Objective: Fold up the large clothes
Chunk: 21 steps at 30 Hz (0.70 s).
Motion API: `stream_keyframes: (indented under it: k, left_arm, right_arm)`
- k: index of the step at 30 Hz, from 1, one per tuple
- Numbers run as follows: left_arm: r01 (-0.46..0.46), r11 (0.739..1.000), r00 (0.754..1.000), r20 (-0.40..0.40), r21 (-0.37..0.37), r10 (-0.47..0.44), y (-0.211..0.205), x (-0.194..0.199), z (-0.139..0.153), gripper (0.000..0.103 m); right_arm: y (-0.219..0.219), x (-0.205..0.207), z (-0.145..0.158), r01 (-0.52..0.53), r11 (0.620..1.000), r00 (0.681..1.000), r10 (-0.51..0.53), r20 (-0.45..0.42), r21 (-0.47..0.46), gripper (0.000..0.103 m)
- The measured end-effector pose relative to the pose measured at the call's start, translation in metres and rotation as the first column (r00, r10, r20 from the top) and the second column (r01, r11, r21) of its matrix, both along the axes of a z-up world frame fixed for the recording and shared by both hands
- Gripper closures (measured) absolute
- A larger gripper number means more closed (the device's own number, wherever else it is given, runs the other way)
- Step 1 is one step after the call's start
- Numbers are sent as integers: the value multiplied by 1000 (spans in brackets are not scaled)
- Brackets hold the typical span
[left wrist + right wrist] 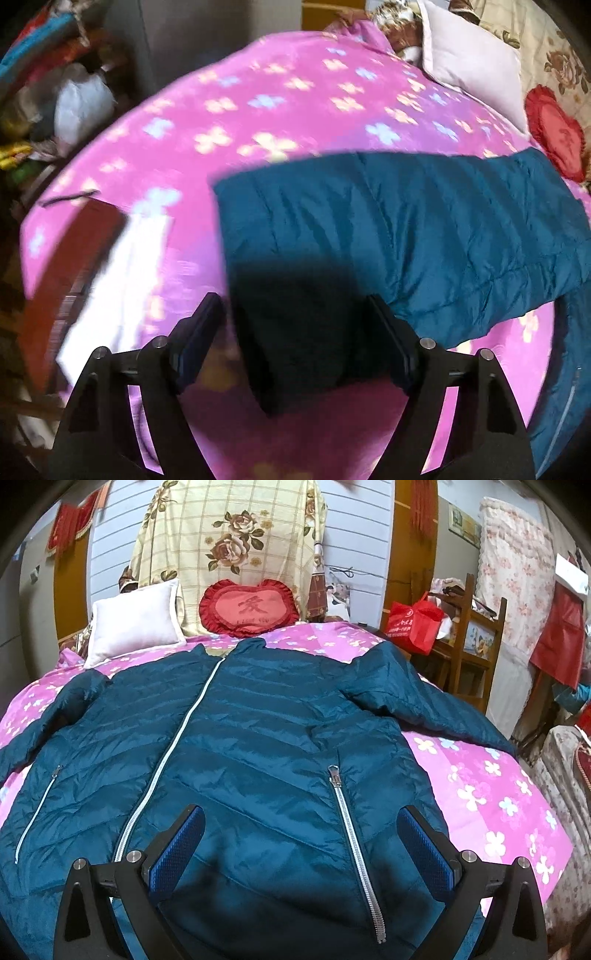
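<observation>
A teal quilted jacket (258,720) lies front up on the bed, spread flat, with a white main zipper (173,746) and zipped pockets. Its sleeves reach out to both sides. In the left wrist view one sleeve (388,221) runs across the bedspread, and its shadowed cuff end (306,354) lies between the fingers of my left gripper (293,301). That gripper points down and is open; bedspread shows between the left pad and the cuff. My right gripper (301,812) hovers open over the jacket's lower front, holding nothing.
The pink flowered bedspread (480,775) covers the bed. A white pillow (136,624) and a red heart cushion (249,609) sit at the head. A red bag (413,627) and wooden chair (476,646) stand right of the bed. Bags and clutter (74,99) lie beyond its other side.
</observation>
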<state>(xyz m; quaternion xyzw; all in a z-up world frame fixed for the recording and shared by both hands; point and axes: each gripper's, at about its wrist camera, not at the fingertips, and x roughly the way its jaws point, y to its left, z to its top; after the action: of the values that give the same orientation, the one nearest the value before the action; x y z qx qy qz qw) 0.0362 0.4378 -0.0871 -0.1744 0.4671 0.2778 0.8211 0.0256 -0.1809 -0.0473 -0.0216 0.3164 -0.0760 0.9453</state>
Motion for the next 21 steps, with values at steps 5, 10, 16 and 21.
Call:
stream_keyframes:
  k: [5,10,16,21]
  left_arm:
    - [52,998,998,17,26,-53,-12,17,-1,31]
    - [71,996,995,62,60,-74,-20,21,6,88]
    - [65,982,988,128,175,-88,-35,12,39,94]
    - [-46,981,975,222,186,3,-17,-6,75,94]
  right_arm:
    - [-2,1,-1,1,1000,1000,-1,-10,-1,0]
    - [-3,1,-2,2,1000,1000,-2,-16,0,0]
    - [-7,8,-13,37,999,995,-39,-88,-28,0]
    - [-18,15,-29,48,999,982,-46,-185,6,0]
